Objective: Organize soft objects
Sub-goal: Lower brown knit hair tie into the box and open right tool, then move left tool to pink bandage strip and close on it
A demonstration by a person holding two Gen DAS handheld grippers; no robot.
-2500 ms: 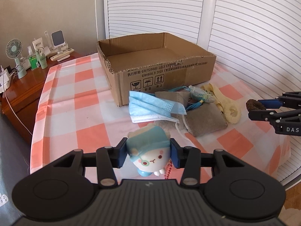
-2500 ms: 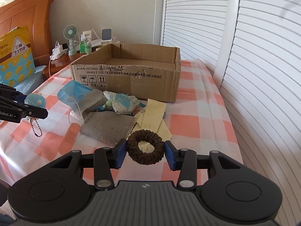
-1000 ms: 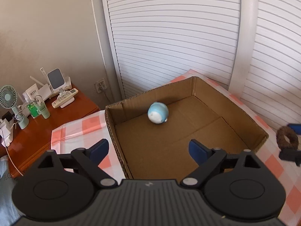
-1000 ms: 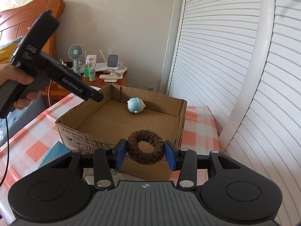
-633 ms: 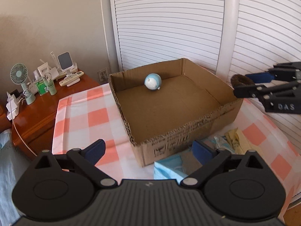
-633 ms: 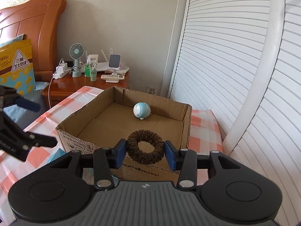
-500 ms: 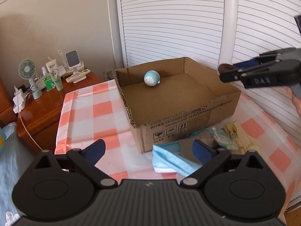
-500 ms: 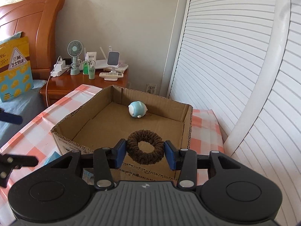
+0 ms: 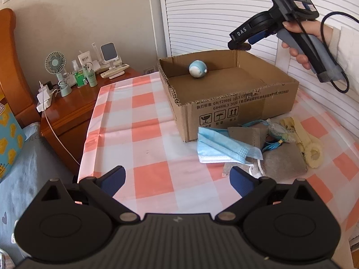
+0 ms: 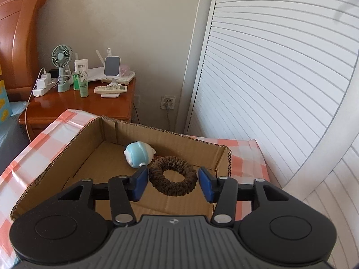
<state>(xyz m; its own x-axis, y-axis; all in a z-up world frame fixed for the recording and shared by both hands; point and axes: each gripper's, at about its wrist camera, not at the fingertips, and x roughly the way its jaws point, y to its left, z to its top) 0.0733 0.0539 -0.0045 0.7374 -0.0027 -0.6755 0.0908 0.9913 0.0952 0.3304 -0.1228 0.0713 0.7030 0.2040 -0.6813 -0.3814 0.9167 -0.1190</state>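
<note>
The cardboard box (image 9: 237, 107) stands on the checked table and holds the small blue plush toy (image 9: 197, 69) near its far wall; the toy also shows in the right wrist view (image 10: 138, 154). My right gripper (image 10: 172, 182) is over the box (image 10: 56, 168), shut on the brown scrunchie (image 10: 172, 178). In the left wrist view the right gripper (image 9: 239, 44) hovers above the box's far right corner. My left gripper (image 9: 177, 178) is open and empty, low over the table's near side. A blue face mask (image 9: 222, 149), grey pouches (image 9: 283, 162), a yellow cloth (image 9: 300, 134) and a small patterned sachet (image 9: 278, 130) lie before the box.
A wooden nightstand (image 9: 74, 103) at the left carries a small fan (image 9: 56, 67), bottles, a charger and a remote. White louvred doors (image 10: 280, 78) close off the right side. A bed edge (image 9: 20, 157) lies left of the table.
My left gripper has pulled back from the box, open and empty, after leaving the blue plush toy inside. My right gripper has risen and moved over the box with the scrunchie.
</note>
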